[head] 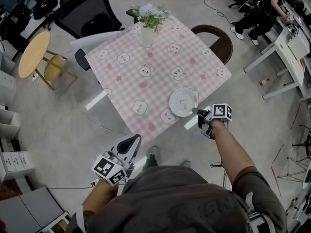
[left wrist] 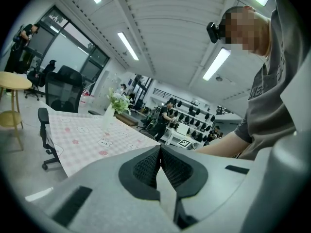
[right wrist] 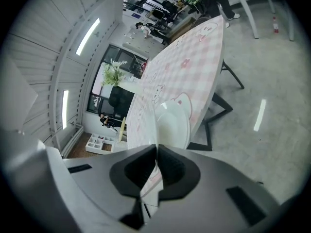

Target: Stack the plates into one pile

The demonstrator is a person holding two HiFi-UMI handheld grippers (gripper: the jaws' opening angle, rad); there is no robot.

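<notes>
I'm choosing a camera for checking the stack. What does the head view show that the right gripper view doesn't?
Only the head view: the left gripper and the marker cube on the right gripper. Only the right gripper view: ceiling strip lights, a white compartment tray, and that gripper's jaws pressed together. Both: the round white plate, the pink checked tablecloth and the white vase of flowers.

- The plate (head: pixel 183 102) is round, white and glossy, with a broad rim around a shallow well.
- It lies flat and right side up on the pink checked cloth (head: pixel 160 57) of the table.
- It sits close to the table edge on the person's right, about midway along that edge, with bear prints just beside it.
- Whether it is one plate or several stacked cannot be told.
</notes>
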